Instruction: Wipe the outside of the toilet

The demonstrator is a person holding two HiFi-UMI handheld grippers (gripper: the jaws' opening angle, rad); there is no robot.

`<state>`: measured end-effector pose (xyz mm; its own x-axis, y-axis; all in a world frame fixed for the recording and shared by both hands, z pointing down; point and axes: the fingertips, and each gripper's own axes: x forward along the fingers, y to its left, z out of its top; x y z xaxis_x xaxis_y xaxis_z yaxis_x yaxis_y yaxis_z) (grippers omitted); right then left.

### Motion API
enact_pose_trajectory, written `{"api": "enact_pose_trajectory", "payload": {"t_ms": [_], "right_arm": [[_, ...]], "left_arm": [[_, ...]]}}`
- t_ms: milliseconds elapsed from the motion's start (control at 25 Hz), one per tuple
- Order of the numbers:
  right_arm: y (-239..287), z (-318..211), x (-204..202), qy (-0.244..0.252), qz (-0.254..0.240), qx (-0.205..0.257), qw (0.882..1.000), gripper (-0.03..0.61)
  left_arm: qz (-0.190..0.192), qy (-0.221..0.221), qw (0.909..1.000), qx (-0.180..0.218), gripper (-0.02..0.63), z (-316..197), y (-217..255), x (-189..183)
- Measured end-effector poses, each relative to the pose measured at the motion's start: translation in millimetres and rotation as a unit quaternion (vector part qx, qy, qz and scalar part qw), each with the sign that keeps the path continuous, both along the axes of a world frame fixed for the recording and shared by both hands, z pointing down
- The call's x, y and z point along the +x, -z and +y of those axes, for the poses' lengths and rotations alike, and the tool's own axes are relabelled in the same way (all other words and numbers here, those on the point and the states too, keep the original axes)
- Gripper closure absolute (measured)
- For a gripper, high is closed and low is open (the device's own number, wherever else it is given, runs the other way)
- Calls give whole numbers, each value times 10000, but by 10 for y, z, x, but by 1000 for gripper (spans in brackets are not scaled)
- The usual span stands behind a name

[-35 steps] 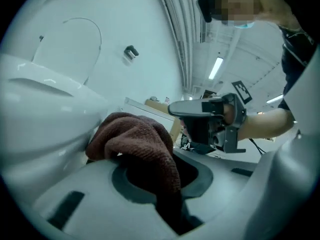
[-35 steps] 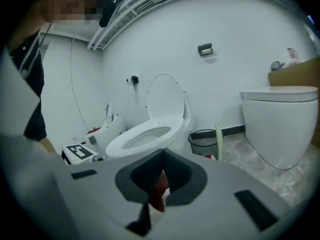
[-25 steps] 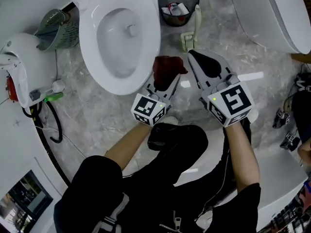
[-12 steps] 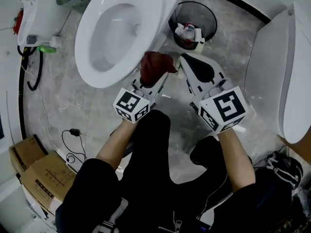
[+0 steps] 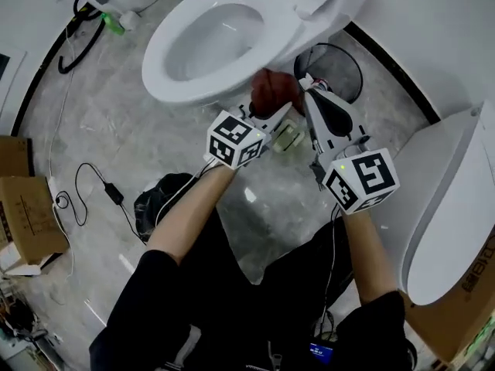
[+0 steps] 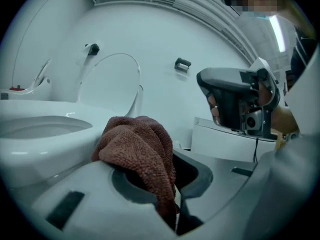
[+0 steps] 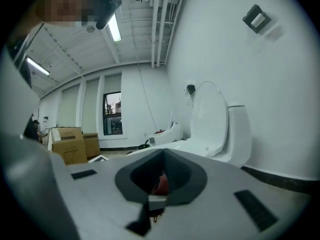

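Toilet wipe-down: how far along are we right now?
Done: the left gripper is shut on the brown cloth. In hand: cloth held at the outer side of the toilet, below the rim; contact unclear. Beside it, right gripper shut, empty. Left: apparently the whole wipe; no wiped area is visible.

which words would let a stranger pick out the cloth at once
Find the white toilet with its lid up. Close beside the bowl's outer wall, the left gripper is shut on a bunched cloth. It is the only reddish-brown, fuzzy thing among white porcelain and grey floor.
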<state>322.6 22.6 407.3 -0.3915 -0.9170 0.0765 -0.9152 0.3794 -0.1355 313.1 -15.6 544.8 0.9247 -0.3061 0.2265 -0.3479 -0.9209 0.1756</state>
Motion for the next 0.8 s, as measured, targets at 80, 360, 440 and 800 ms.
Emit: {"api": "enact_pose_trajectory", "payload": {"t_ms": [80,360,440,800], "right_arm": [[11,26,16,140,63,52,9999,577],[-121,244,118,154,-19,67,9999,577],[-177,314,146,150,4,25,9999,577],[-199,403,178,277,137,6,9995,577]], "left_arm": [[-64,224,9997,-26,538,-43,-111,52],[-11,608,9974,-395,538,-351,-426,388],[182,854,9939,-675,538,-488,-465,404],[443,1507,9852,-680,541,-638,-420,145]]}}
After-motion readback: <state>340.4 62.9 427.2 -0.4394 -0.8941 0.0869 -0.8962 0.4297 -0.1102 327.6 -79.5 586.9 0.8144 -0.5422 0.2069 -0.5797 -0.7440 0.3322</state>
